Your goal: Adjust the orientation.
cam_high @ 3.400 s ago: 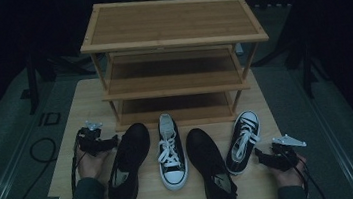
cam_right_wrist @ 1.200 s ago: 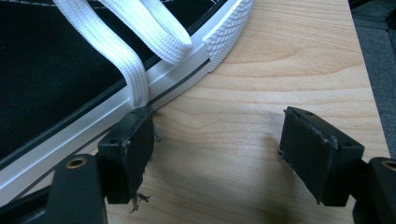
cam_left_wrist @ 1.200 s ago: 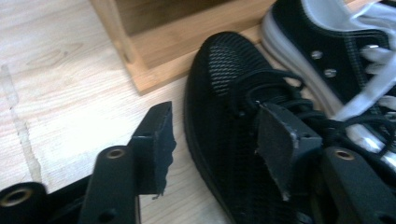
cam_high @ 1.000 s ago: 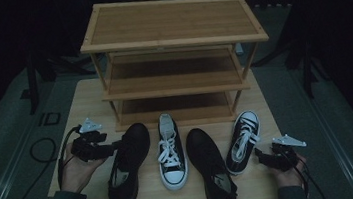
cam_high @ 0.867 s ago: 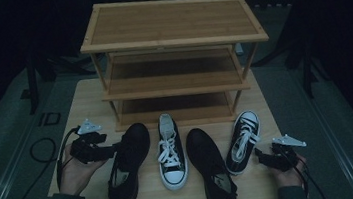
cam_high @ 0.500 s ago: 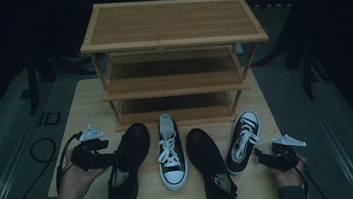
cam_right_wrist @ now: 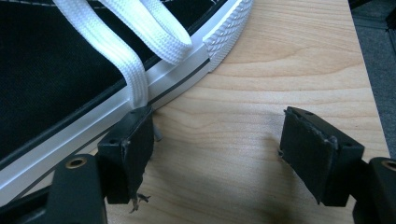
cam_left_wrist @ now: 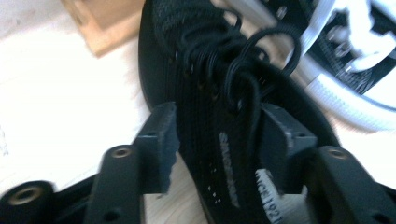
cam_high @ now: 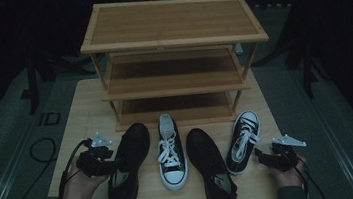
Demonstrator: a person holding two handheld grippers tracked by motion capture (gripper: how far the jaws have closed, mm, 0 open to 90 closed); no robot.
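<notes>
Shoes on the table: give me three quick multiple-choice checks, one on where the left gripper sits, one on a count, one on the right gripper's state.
1. Where is the left gripper?
A. on the rack's top shelf
B. astride the tongue and laces of the leftmost black shoe
C. over the far-right sneaker

2. How many shoes lie on the table?
A. two
B. three
C. four

3. What state is the right gripper in?
A. open, with bare wood between its jaws
B. clamped on a white lace
C. shut on a black shoe

Key: 1 B, as the left gripper view shows a jaw on each side of the black laced upper. 2 C, as the high view shows two black shoes and two white-laced sneakers. 3 A, as its jaws stand wide apart over the tabletop.
</notes>
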